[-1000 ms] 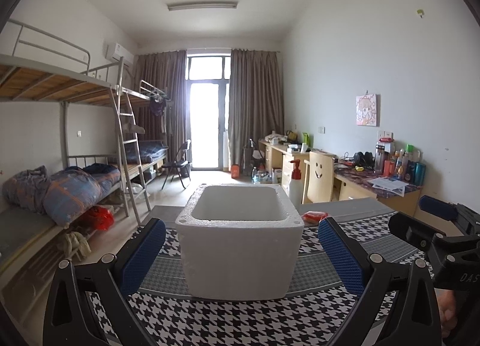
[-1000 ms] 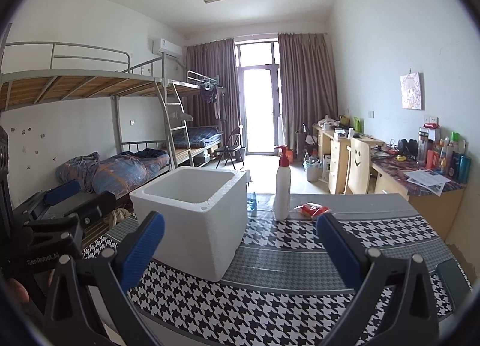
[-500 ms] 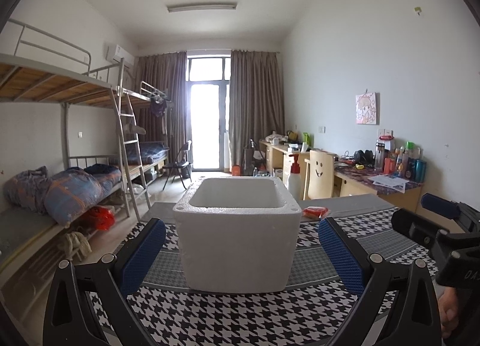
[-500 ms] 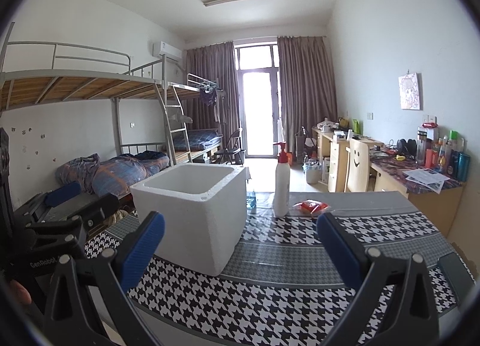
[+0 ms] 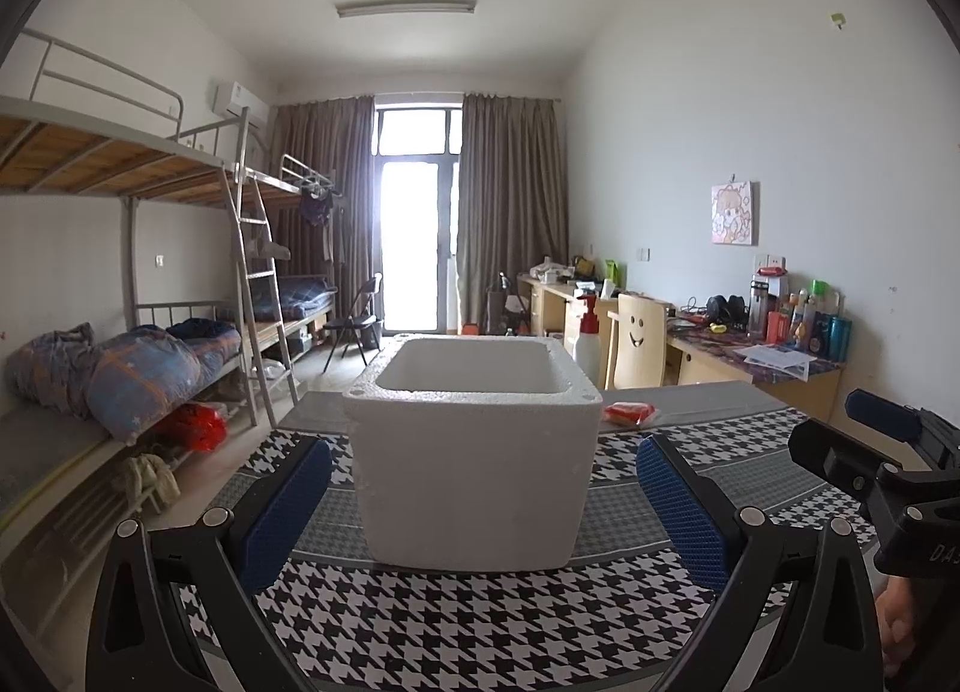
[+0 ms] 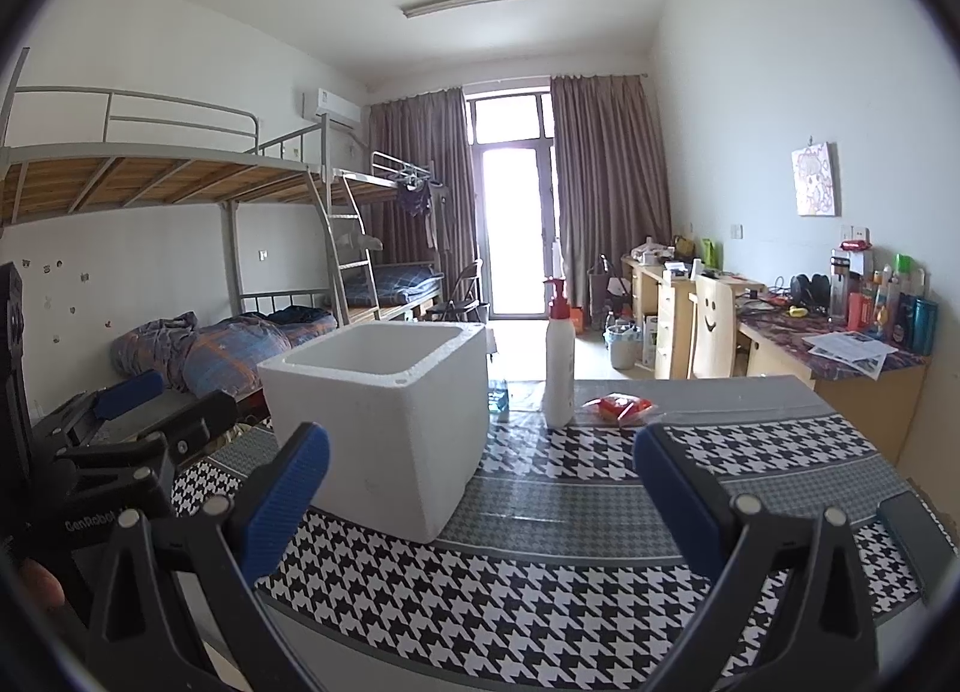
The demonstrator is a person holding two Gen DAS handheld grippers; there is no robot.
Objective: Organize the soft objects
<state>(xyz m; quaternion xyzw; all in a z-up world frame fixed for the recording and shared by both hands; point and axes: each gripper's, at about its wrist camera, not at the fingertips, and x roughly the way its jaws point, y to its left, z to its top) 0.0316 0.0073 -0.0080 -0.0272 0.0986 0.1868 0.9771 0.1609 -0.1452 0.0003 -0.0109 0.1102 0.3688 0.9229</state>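
Observation:
A white foam box (image 5: 474, 452) stands open-topped on the houndstooth cloth, straight ahead of my left gripper (image 5: 480, 506), which is open and empty. It also shows in the right wrist view (image 6: 384, 416), left of centre. My right gripper (image 6: 480, 488) is open and empty, to the box's right. A small red soft packet (image 6: 618, 409) lies behind on the cloth; it also shows in the left wrist view (image 5: 629, 412). A white pump bottle (image 6: 558, 359) with a red top stands beside the packet.
The table with the houndstooth cloth (image 6: 540, 584) ends at a grey far edge. Bunk beds (image 5: 120, 332) stand at the left, desks with bottles (image 5: 792, 326) at the right. The other gripper shows at each view's side (image 5: 888, 470).
Both grippers have dropped lower, so the foam box sits higher in view and less of its inside shows. Both stay open.

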